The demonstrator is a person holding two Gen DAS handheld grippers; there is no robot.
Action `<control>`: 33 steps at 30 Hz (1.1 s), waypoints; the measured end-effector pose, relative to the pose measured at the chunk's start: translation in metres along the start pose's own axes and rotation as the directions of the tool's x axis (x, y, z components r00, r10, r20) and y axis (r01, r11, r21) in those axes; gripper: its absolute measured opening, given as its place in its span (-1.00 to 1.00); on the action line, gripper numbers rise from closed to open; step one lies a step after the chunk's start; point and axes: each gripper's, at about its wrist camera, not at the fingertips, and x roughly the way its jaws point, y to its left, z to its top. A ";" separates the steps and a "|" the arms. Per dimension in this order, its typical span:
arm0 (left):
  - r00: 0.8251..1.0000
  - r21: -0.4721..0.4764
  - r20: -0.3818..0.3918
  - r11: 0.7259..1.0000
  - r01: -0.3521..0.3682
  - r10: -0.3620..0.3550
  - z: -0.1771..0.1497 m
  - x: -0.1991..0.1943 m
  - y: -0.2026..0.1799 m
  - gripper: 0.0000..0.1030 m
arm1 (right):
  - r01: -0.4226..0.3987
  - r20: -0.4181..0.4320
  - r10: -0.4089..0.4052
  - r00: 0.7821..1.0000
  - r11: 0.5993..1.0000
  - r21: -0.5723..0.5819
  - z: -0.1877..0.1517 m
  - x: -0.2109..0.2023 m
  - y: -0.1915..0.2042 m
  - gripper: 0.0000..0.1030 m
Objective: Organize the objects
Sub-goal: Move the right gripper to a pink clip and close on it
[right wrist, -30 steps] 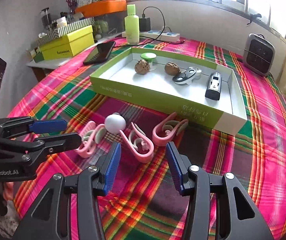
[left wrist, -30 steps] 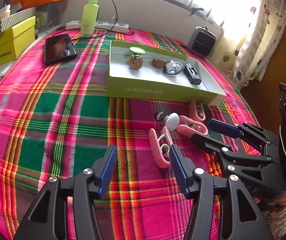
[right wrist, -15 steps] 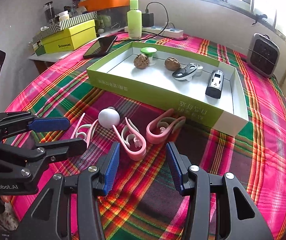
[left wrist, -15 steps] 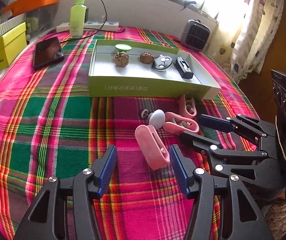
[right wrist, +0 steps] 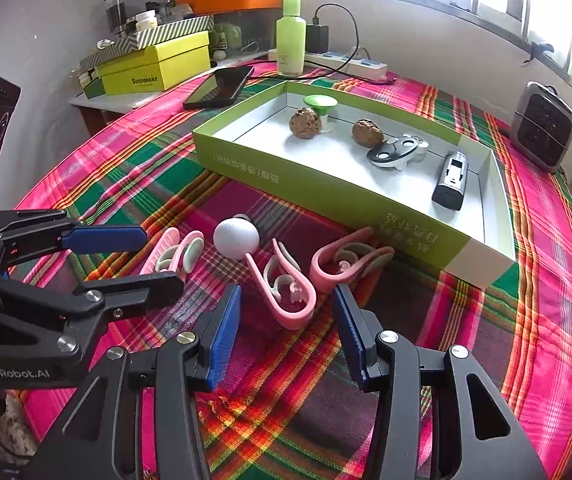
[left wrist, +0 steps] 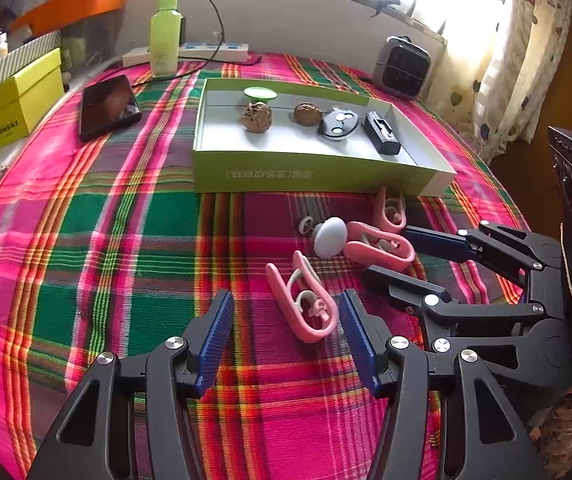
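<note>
We hold each spread tool over its own pink clip: left tool straddles the near clip, right tool the middle clip, both lying lengthwise.

A black smartphone lies flat on the pink-and-green plaid tablecloth covering the table. Behind it stands a pale green plastic bottle, just beside a white power strip. A yellow-green cardboard shoebox sits to the side, and a small grey heater stands near the window.
</note>
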 end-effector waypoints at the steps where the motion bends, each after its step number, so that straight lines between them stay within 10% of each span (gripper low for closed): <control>1: 1.000 0.001 0.000 1.000 -0.003 0.003 0.000 0.000 0.001 0.05 | -0.005 0.004 0.005 1.000 1.000 -0.003 0.000 -0.001 0.001 -0.08; 6: 1.000 -0.004 0.001 1.000 -0.028 0.028 0.000 -0.001 0.009 0.05 | -0.039 0.013 0.039 0.999 0.999 0.006 -0.001 -0.003 0.003 -0.40; 33: 0.995 0.064 0.042 0.994 -0.094 0.091 0.006 0.006 0.008 -0.22 | -0.006 -0.005 0.006 1.000 1.000 -0.004 0.006 0.006 0.011 -0.45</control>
